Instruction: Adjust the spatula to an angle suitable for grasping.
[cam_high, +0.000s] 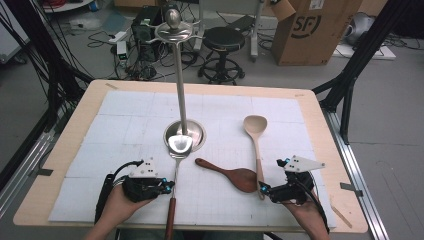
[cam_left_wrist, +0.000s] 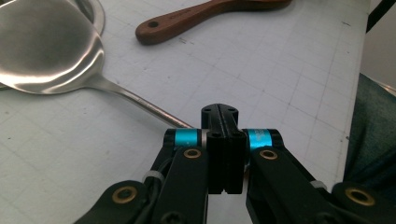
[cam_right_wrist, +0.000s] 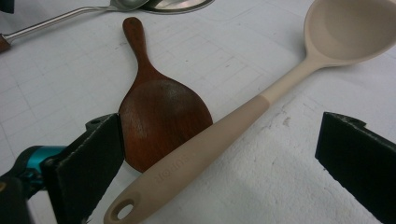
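A steel ladle (cam_high: 179, 145) with a wooden handle lies in front of the hanging stand (cam_high: 181, 90). My left gripper (cam_high: 170, 188) sits just left of its stem. Seen from the left gripper view, my left gripper (cam_left_wrist: 219, 113) is shut with nothing between the jaws, its tip right at the steel stem (cam_left_wrist: 135, 99). A dark wooden rice paddle (cam_high: 239, 177) and a beige ladle (cam_high: 256, 131) lie to the right. My right gripper (cam_high: 263, 189) stands open at the beige handle's end. In the right gripper view the beige ladle (cam_right_wrist: 224, 135) lies between my right gripper's (cam_right_wrist: 224, 179) wide jaws, untouched, resting against the paddle (cam_right_wrist: 159, 112).
The stand's round base (cam_high: 196, 131) sits mid-table on a white gridded mat (cam_high: 125, 125). The table's wooden edge (cam_high: 327, 150) runs on the right. Behind the table are a stool (cam_high: 224, 42), a cardboard box (cam_high: 315, 27) and cables on the floor.
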